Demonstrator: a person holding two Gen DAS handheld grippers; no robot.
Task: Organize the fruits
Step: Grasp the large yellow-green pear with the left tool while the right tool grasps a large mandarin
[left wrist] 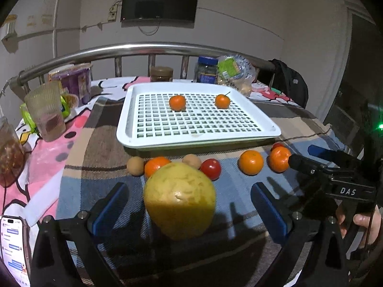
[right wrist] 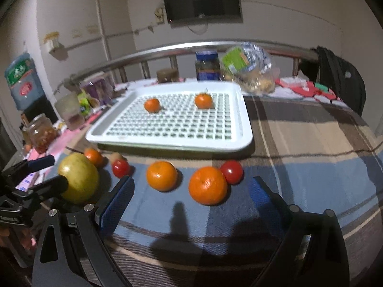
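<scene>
A white slotted tray (left wrist: 153, 141) holds two small oranges (left wrist: 177, 102) (left wrist: 222, 101). In front of it, on the plaid cloth, lies a row of fruit: a large yellow-green fruit (left wrist: 179, 201), several oranges (left wrist: 250, 162), red tomatoes (left wrist: 210, 168) and brown round fruits (left wrist: 135, 165). My left gripper (left wrist: 189, 205) is open, with the yellow-green fruit between its blue pads, not squeezed. My right gripper (right wrist: 191, 201) is open and empty, just before a large orange (right wrist: 207, 185) and a tomato (right wrist: 231, 171). The tray also shows in the right wrist view (right wrist: 246, 141).
Jars (left wrist: 207, 69), a plastic cup (left wrist: 45, 112), a snack bag (left wrist: 235, 71) and packets stand along the metal rail (left wrist: 143, 47) behind the tray. A phone (left wrist: 13, 248) lies at the near left. A black bag (right wrist: 340, 79) hangs at the right.
</scene>
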